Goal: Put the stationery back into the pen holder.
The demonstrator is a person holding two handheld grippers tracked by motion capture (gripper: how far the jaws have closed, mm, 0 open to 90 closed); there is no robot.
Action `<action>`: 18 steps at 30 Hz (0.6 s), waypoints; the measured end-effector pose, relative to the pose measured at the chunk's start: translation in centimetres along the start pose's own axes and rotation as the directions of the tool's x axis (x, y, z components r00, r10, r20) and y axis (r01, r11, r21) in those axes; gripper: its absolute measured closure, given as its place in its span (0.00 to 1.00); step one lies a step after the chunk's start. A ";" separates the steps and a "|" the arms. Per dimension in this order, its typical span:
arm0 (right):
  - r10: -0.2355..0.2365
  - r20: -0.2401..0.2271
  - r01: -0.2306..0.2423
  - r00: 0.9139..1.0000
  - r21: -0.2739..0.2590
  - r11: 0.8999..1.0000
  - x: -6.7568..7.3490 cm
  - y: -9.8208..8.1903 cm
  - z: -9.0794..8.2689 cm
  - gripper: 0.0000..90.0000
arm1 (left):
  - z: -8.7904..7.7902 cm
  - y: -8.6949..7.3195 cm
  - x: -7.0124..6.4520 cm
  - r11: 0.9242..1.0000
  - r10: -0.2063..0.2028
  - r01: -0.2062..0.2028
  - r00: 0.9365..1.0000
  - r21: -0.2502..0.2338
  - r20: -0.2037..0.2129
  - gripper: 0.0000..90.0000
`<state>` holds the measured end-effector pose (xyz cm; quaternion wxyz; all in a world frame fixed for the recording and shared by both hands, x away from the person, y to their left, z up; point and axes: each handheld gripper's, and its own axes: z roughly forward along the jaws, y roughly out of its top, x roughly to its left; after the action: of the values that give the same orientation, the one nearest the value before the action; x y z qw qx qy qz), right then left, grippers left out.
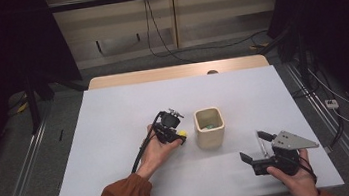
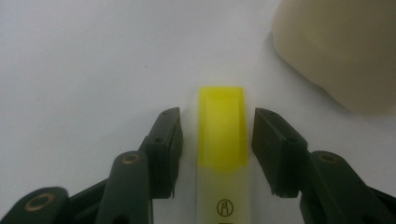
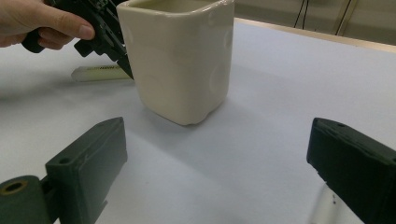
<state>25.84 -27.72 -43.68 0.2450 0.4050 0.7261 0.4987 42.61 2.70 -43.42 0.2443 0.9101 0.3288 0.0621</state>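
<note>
- Left gripper (image 1: 181, 136) low over the bench (image 1: 115, 120), just left of the cup (image 1: 210, 127).
- Fingers (image 2: 163, 144) half open, one on each side of the highlighter (image 2: 223, 140); narrow gaps visible on both sides, pads not pressing.
- Highlighter lying flat on the bench, yellow cap pointing away from the gripper, cream body running back between the fingers.
- Cup (image 2: 341, 46) upright just beside the highlighter, not touching.
- Right gripper (image 1: 255, 149) near the bench's front right corner, well apart from the cup (image 3: 180, 56).
- Fingers (image 3: 93, 154) wide apart, holding nothing, aimed toward the cup.
</note>
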 end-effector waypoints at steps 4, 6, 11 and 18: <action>0.001 -0.001 -0.001 1.000 0.001 1.000 0.0 0.0 0.0 0.05 | -0.1 -0.1 0.2 1.000 -0.006 0.006 1.000 -0.004 0.013 0.74; -0.002 -0.001 0.002 1.000 0.000 1.000 0.0 0.0 0.0 0.05 | -0.1 -0.1 0.3 1.000 -0.010 0.010 1.000 -0.007 0.018 0.75; 0.001 0.000 -0.001 1.000 0.000 1.000 0.0 0.0 0.0 0.05 | -0.2 -0.3 0.2 1.000 -0.006 0.006 1.000 -0.020 0.009 0.75; 0.000 -0.001 0.000 1.000 -0.002 1.000 0.0 0.0 0.0 0.05 | -0.3 -0.7 0.5 0.998 -0.029 0.031 0.999 -0.050 0.031 0.75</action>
<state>25.82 -27.74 -43.68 0.2453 0.4044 0.7257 0.4996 42.55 3.56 -43.54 0.2731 0.8995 0.3369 0.0530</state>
